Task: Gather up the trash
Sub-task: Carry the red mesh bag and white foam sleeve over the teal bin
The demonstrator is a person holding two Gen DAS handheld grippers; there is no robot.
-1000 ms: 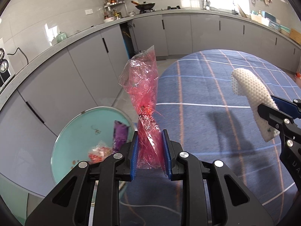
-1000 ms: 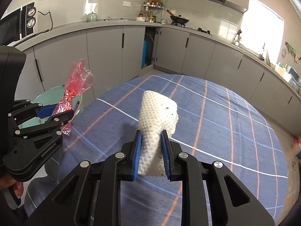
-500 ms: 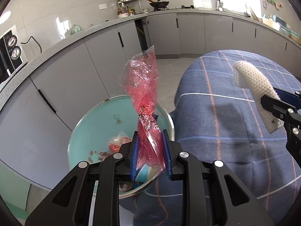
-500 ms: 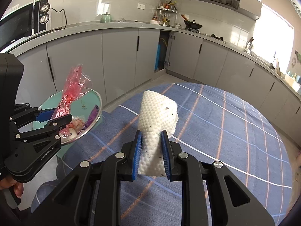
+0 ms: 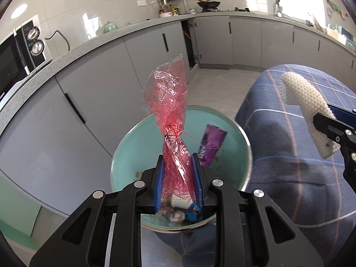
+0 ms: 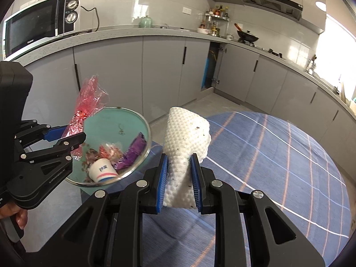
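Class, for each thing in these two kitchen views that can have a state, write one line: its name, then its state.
Left gripper: shut on the red cellophane bag.
Right gripper: shut on the white paper towel.
Trash bin: open, partly filled.
Paper cup: lying tipped in the bin.
Purple wrapper: leaning inside the bin.
Cabinet door: ajar.

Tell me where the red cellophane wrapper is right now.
The red cellophane wrapper is clamped upright in the left gripper, over the teal bin beside the blue-clothed table.

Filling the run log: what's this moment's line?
left gripper: holds red wrapper over bin | right gripper: holds paper towel
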